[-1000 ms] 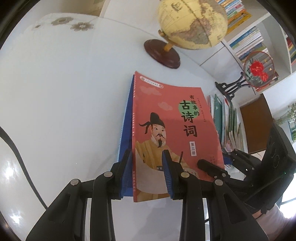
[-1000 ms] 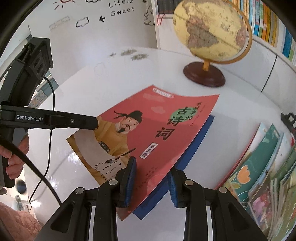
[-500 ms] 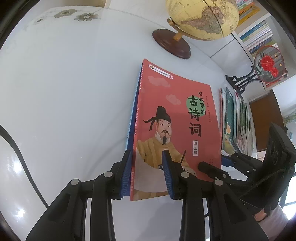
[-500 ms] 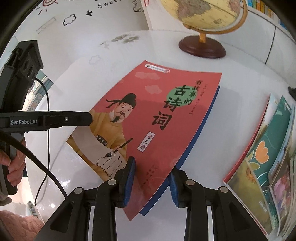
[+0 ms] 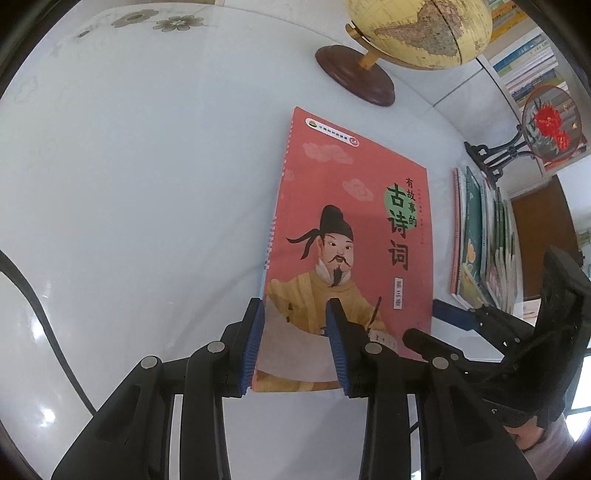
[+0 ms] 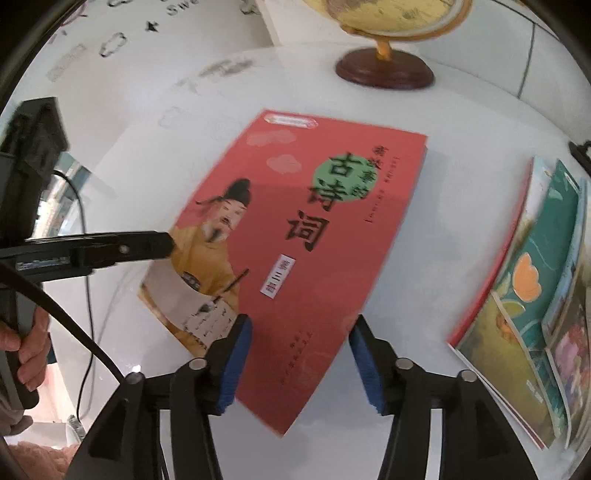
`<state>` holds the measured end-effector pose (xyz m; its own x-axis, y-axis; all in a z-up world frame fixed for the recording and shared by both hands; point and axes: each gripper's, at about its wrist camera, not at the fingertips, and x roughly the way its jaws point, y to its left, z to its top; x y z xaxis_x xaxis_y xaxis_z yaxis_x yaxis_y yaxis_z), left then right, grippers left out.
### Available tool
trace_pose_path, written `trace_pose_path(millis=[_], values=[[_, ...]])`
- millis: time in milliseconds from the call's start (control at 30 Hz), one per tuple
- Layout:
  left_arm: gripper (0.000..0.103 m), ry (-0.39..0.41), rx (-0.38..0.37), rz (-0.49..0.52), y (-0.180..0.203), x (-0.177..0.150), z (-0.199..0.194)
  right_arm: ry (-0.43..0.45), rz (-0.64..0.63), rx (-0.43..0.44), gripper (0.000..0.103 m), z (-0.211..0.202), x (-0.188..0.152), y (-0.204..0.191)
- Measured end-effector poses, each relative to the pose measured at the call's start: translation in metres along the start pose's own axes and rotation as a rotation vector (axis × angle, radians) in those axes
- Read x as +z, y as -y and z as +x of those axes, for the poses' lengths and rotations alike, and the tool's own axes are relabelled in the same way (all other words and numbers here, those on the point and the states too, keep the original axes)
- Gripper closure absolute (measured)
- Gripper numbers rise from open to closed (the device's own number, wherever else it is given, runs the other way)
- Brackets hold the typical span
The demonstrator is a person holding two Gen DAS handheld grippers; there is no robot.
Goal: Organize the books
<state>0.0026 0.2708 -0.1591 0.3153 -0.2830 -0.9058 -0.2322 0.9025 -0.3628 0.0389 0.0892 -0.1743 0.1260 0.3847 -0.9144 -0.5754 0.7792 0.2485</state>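
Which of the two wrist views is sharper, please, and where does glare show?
Left wrist view: sharp, the title on the red illustrated book reads cleanly; bright glare spots on the glossy white table. Right wrist view: motion-blurred, the same title smeared; a small glint near the right gripper.

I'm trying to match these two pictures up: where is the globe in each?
Left wrist view: globe at the top, right of centre, its wooden base behind the red book.
Right wrist view: globe at the top edge, right of centre, partly cut off.
Shared landmark: the red book lies below it in both.
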Motion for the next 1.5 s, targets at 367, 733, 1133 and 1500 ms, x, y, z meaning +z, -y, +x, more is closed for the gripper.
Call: trace_pose_path(millis=[367,733,1133,1500], values=[[0.071,0.04,0.026,-0.057,-0.011,0.001,-0.022,-0.031,0.158,0.026,0.049,-0.016,-0.021,0.027],[0.07,0.111,0.008,-0.111,0.021,-0.005,-0.058,0.129,0.253,0.086,0.049,-0.079,-0.063,0.057],[0.053,0.205,-0.025,0.106,0.16,-0.023,-0.101,0.44,0.215,0.03,0.048,-0.171,-0.1,0.1],[0.029,0.314,0.011,0.199,0.254,-0.014,-0.087,0.532,0.257,-0.061,0.02,-0.214,-0.129,0.164]])
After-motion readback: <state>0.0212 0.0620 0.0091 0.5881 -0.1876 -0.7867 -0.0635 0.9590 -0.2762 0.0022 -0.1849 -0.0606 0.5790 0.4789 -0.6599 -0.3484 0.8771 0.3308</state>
